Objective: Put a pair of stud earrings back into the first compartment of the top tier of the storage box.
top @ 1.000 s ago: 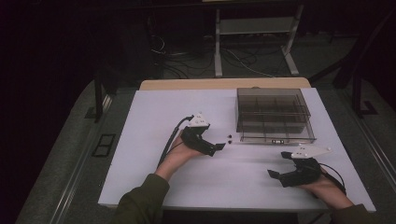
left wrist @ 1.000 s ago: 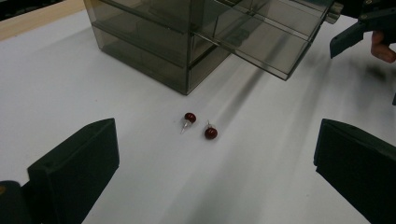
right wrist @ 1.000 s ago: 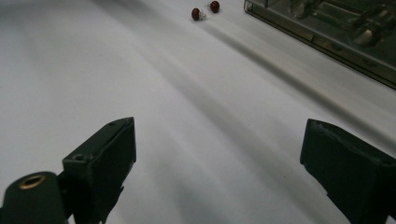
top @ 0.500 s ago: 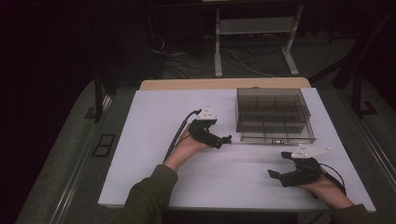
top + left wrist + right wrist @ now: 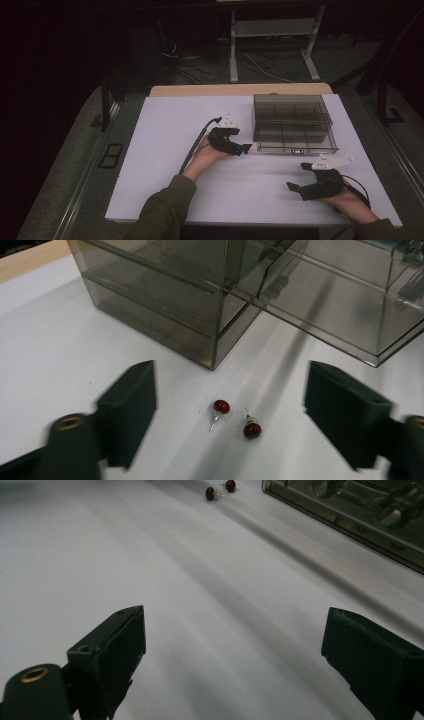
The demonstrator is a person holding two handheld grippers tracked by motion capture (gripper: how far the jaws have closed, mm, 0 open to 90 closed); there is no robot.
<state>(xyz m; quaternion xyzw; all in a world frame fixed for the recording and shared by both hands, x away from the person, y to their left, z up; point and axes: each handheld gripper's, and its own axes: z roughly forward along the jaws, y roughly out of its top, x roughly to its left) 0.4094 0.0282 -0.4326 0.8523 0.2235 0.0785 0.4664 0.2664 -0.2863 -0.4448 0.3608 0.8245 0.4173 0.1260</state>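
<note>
From the high view, the left gripper [image 5: 244, 148] sits near the middle of the white table [image 5: 165, 150], its tips just beside the near left corner of the smoky clear drawer organiser [image 5: 292, 122], while the right gripper [image 5: 296, 189] rests well apart at the near right, pointing left. What lies at the left gripper's tips is too small to tell from above. The left gripper view fills that in: 2 dark red stud earrings [image 5: 234, 419] lie on the table side by side, not quite touching, just near the organiser's corner [image 5: 215, 340]. They sit between the 2 black jaws, which have just been closing but stand apart from both studs, so nothing is grasped. The same view shows the organiser's stacked drawers and dividers through its tinted walls. The right gripper view looks across bare table to the same 2 earrings [image 5: 220, 490] far off at its top edge, with the organiser [image 5: 350, 510] along the top right; its own jaws are spread wide and released, with nothing between them.
</note>
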